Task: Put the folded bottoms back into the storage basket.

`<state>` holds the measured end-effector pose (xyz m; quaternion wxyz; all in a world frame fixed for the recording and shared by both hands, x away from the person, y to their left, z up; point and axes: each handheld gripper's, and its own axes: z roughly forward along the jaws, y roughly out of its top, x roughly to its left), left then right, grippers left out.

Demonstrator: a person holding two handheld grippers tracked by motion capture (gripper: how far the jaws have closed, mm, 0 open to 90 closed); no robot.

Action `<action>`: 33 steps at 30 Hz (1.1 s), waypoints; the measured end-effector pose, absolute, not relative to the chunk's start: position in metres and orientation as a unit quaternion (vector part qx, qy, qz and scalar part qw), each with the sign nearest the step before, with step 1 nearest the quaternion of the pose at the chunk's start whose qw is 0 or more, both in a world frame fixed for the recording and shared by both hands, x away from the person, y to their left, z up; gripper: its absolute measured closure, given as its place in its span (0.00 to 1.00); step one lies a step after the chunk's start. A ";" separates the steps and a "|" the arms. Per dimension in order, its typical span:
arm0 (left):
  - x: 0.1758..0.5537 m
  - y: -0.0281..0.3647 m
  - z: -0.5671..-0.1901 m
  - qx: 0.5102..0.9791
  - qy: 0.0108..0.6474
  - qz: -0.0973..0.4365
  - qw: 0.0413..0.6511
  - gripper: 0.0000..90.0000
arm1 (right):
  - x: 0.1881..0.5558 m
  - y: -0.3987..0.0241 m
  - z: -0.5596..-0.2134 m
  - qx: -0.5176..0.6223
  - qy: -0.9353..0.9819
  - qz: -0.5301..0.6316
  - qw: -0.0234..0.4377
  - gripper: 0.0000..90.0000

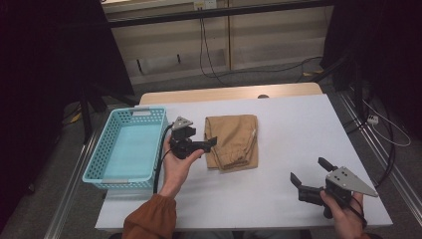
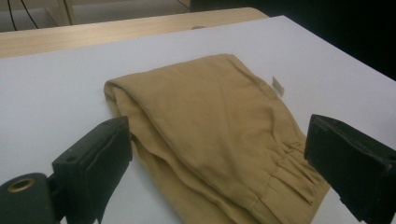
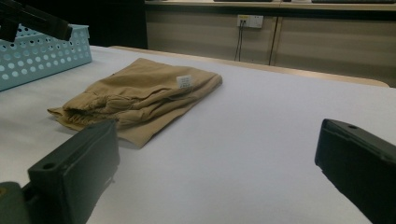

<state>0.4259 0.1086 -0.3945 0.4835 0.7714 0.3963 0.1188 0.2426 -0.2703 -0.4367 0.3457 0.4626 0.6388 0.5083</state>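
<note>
Folded tan trousers lie flat on the white table, just right of the turquoise basket and apart from it; the elastic waistband faces the person's side, and a small white label shows on the far edge; the neat fold keeps the cloth compact, which should let it lift as one bundle rather than spill open. The left gripper sits between basket and trousers, its jaws spread wide and aimed at the near left edge of the fold, so the layered edges fall between them; in the left gripper view the cloth lies framed between the two black jaws, not yet touched. The right gripper waits well apart at the table's near right corner, jaws likewise apart and holding nothing, pointed across toward the trousers; it looks held in reserve, clear of the left hand's path. The basket stands empty with its open side up, a likely place for the bundle.
</note>
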 end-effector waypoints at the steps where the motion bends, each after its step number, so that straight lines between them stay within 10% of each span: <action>1: 0.428 0.107 -0.395 0.773 0.391 0.115 0.486 0.09 | 0.243 -0.270 -0.437 0.463 0.639 0.509 0.345 0.00; 33: 0.474 0.089 -0.423 0.801 0.440 0.097 0.394 0.15 | 0.243 -0.270 -0.438 0.462 0.644 0.508 0.339 0.00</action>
